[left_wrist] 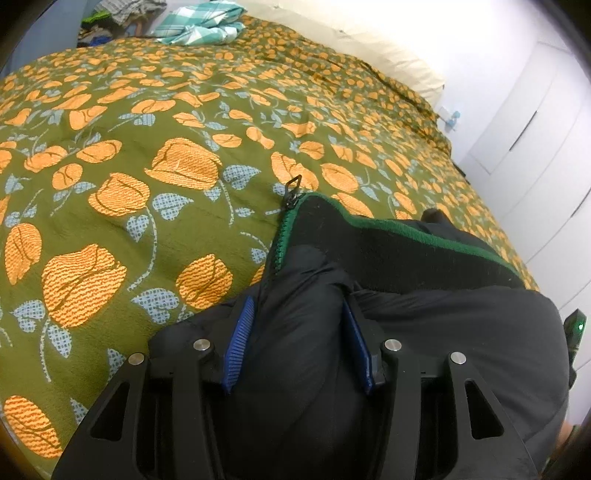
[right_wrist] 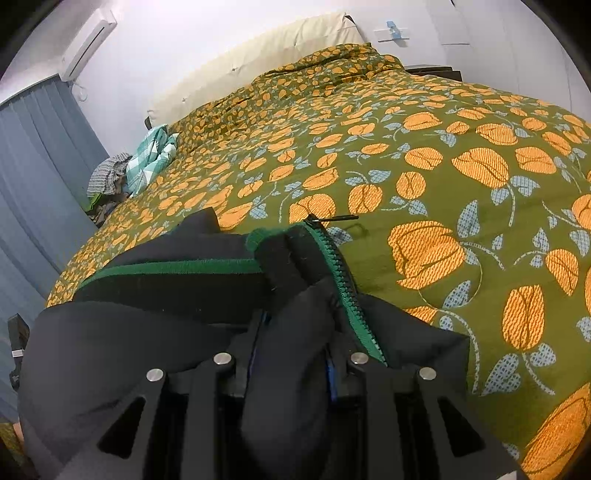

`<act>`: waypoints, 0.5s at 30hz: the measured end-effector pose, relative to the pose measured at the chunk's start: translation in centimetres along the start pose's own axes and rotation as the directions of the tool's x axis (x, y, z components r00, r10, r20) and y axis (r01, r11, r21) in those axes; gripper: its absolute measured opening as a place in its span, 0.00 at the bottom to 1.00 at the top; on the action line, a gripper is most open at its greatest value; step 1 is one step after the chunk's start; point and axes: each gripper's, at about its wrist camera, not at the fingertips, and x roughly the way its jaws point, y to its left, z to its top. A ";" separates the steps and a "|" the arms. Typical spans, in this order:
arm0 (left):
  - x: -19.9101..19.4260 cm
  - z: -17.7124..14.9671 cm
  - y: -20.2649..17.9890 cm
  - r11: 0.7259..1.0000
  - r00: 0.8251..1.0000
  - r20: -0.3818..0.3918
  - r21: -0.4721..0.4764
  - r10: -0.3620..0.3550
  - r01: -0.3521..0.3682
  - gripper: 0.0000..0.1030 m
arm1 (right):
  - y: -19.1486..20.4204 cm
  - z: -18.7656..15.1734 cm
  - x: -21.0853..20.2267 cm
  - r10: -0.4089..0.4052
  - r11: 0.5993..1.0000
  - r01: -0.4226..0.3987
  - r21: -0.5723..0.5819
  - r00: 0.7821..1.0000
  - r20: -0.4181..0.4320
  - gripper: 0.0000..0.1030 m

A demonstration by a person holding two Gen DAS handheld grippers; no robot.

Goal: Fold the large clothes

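Note:
A black puffer jacket [left_wrist: 424, 325] with green collar trim and a green zipper lies at the near edge of the bed. My left gripper [left_wrist: 299, 314] is shut on a bunch of the jacket's fabric beside the zipper; its blue pads [left_wrist: 240, 343] press into the cloth. The zipper pull [left_wrist: 293, 192] sticks up just beyond. In the right wrist view the same jacket [right_wrist: 129, 343] fills the lower left. My right gripper [right_wrist: 291, 332] is shut on a fold of it next to the green zipper [right_wrist: 347, 291]. The collar [right_wrist: 177, 266] lies ahead.
The bed is covered by an olive spread with orange tulips [left_wrist: 147, 177] [right_wrist: 443, 184]. A teal checked garment [left_wrist: 199, 26] [right_wrist: 151, 158] and a clothes heap [right_wrist: 107, 177] lie at the far side. A cream headboard [right_wrist: 258, 48], white wardrobe [left_wrist: 535, 129] and blue curtain [right_wrist: 33, 166] surround it.

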 end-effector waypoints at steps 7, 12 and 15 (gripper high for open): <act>-0.6 0.7 -0.4 0.999 0.998 -0.057 -0.002 0.033 -0.033 0.55 | 0.2 0.3 -0.2 -0.015 1.000 0.015 -0.007 1.000 -0.018 0.26; -4.3 2.3 -1.2 0.994 0.987 -0.131 -0.026 0.098 -0.102 0.61 | 0.9 2.2 -1.9 -0.035 0.999 0.037 0.019 0.994 -0.107 0.42; -9.5 2.0 -3.2 0.997 0.997 -0.035 0.019 0.070 -0.069 0.68 | 1.4 2.8 -7.1 0.023 0.998 -0.021 0.059 0.999 -0.030 0.79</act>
